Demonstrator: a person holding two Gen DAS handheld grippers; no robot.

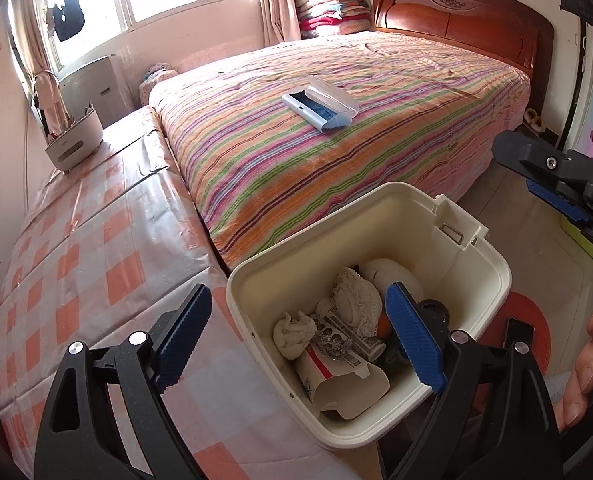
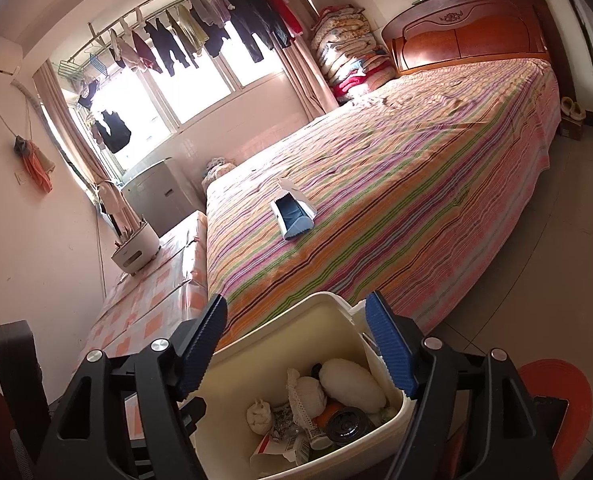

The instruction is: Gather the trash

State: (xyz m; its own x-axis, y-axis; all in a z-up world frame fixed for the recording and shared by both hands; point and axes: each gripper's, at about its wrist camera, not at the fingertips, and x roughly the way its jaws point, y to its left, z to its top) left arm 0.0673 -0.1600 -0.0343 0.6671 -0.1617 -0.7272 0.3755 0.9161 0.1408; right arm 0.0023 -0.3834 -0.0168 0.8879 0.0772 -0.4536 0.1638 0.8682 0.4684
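Trash bin (image 1: 376, 216), cream, open-topped and roughly rectangular, sits low centre in both my views, its long axis running toward the striped bed (image 1: 336, 140). Inside I see a crumpled tissue (image 1: 292, 334), a torn carton (image 1: 344, 380) and lace-wrapped wads. Both my left hand-held gripper (image 1: 300, 336) and right hand-held gripper (image 2: 296, 344) stand wide, holding nothing.
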